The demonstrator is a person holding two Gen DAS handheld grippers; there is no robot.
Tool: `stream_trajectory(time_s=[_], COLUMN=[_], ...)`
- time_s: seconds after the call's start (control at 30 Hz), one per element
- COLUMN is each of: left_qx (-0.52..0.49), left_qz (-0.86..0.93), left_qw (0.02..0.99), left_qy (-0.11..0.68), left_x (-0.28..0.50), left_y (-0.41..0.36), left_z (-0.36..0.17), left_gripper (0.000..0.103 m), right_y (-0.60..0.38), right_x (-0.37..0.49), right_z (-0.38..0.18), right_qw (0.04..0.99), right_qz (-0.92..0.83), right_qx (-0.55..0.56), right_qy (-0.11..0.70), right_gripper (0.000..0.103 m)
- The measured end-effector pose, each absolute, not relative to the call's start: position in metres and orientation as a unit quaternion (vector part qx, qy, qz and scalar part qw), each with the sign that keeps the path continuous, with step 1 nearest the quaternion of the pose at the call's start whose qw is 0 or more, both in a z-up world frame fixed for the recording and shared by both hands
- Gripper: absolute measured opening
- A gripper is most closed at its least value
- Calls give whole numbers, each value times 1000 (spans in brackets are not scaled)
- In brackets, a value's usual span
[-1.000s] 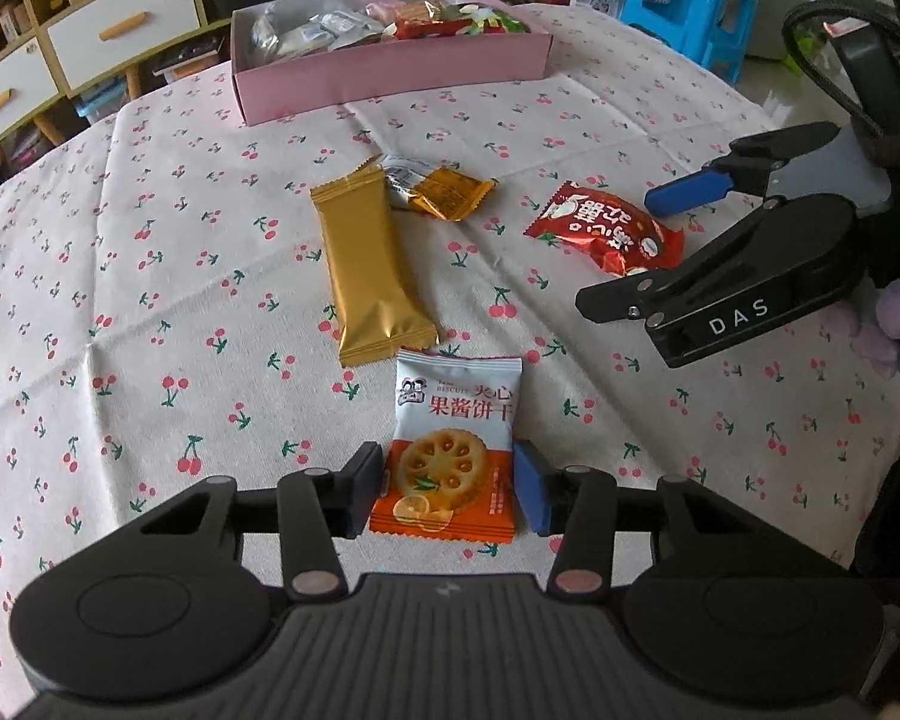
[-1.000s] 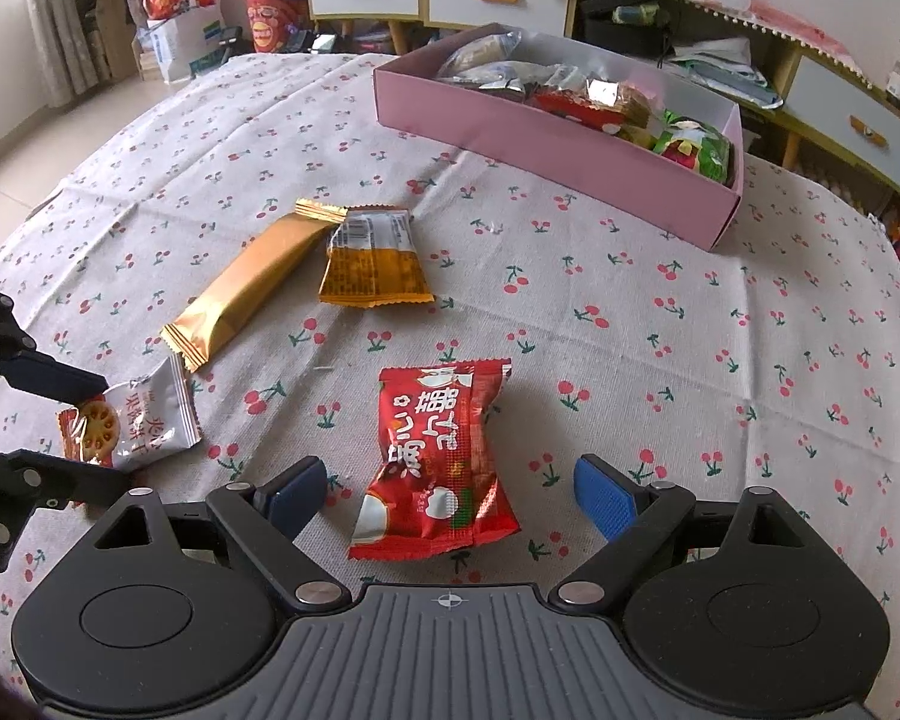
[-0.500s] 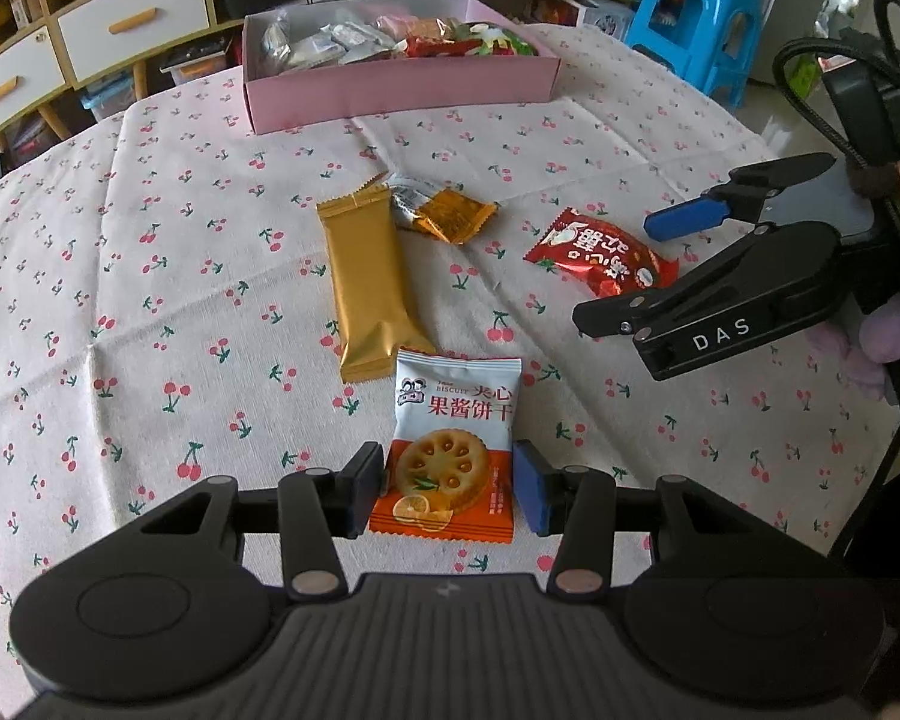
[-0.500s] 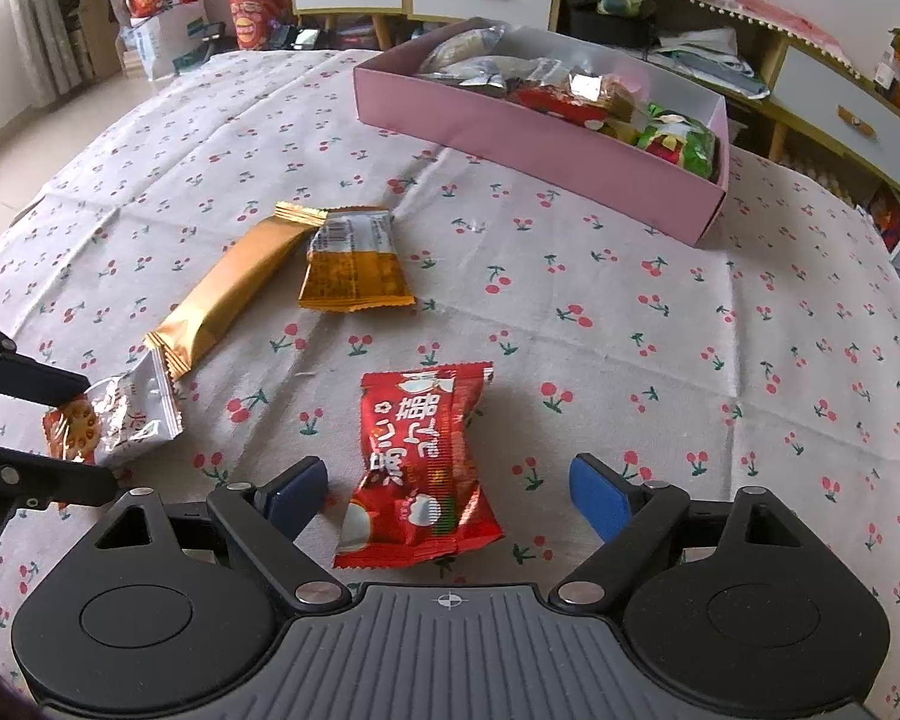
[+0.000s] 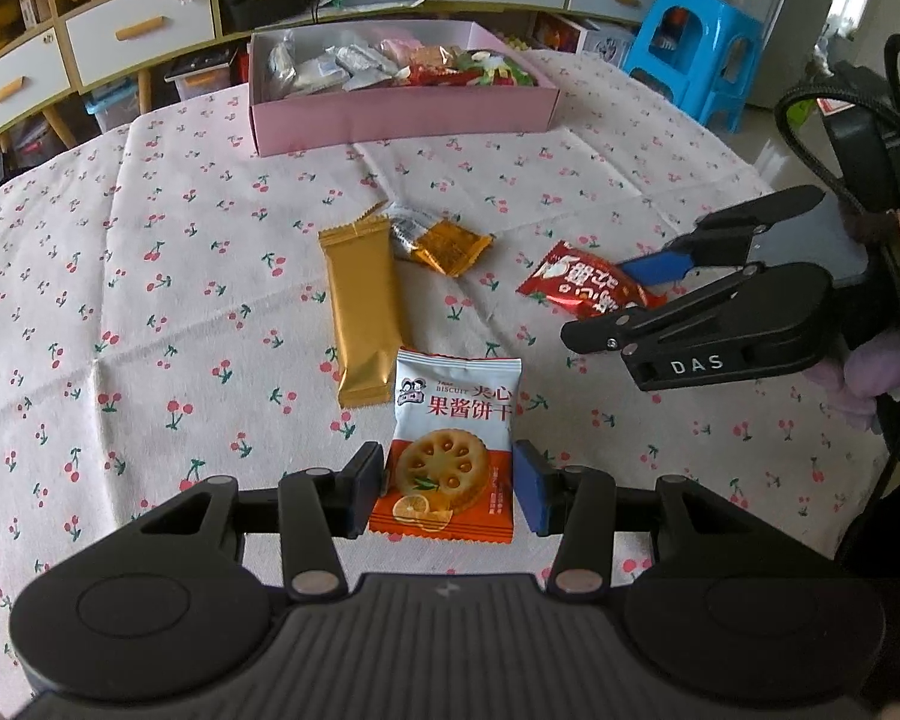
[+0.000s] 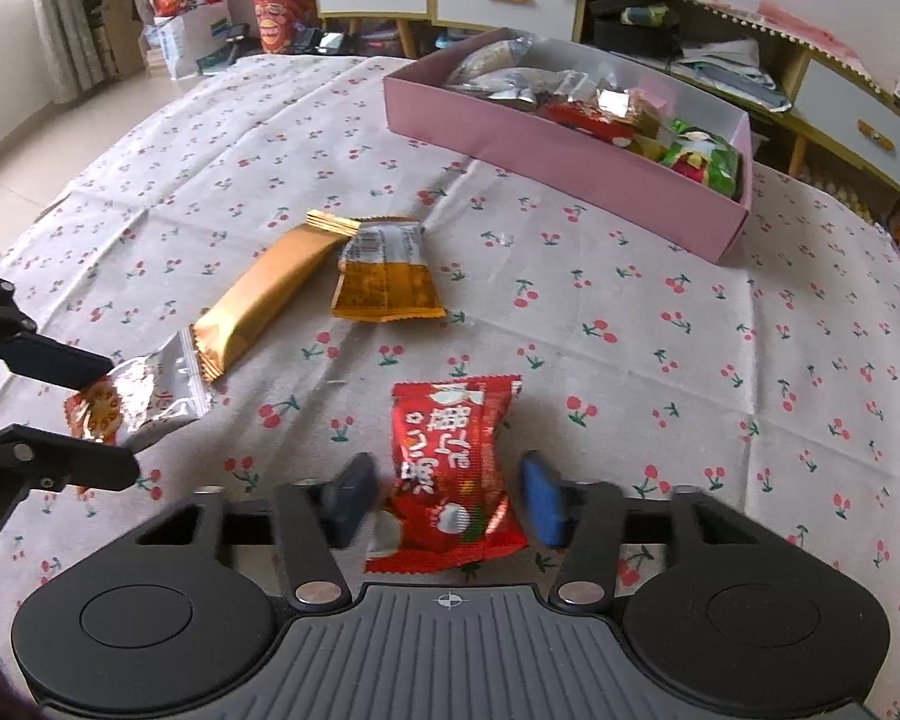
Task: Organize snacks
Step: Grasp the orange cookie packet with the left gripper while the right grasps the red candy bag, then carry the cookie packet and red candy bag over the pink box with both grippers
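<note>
A cherry-print cloth is covering the round surface (image 5: 150,276), where a rectangular pink cardboard box (image 5: 402,114) is sitting packed with wrappers. The left gripper (image 5: 448,483) is clamping a glossy biscuit packet (image 5: 450,450); the right gripper (image 6: 447,495), fingers just closing, is pinching a crinkled red candy packet (image 6: 450,468).

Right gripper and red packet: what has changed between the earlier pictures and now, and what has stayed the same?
The right gripper has just been closing its jaws from wide open around the red packet; they now stand close at the packet's sides. The left gripper holds the biscuit packet as before. The gold bar, orange packet and pink box have not moved on the table.
</note>
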State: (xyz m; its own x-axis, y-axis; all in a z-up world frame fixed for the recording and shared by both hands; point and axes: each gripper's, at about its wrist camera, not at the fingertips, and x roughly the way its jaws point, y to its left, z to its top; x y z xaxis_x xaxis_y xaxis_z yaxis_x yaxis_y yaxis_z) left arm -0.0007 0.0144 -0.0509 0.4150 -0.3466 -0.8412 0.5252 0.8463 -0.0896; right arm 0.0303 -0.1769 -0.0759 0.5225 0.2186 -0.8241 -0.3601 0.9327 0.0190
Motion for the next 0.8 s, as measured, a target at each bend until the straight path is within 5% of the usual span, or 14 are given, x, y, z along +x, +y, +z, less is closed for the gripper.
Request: stream_trajectory(time_s=[0.8], left_qx=[37], left_qz=[-245], left_qw=[861], left_qy=[444], left_x=[34], left_y=[5], left_z=[-19], left_gripper=[43], right_y=[-185], right_x=[49], right_z=[-33], right_qw=[894], right_qz=[151], right_qx=[-39], right_qy=[421], right_gripper=[40])
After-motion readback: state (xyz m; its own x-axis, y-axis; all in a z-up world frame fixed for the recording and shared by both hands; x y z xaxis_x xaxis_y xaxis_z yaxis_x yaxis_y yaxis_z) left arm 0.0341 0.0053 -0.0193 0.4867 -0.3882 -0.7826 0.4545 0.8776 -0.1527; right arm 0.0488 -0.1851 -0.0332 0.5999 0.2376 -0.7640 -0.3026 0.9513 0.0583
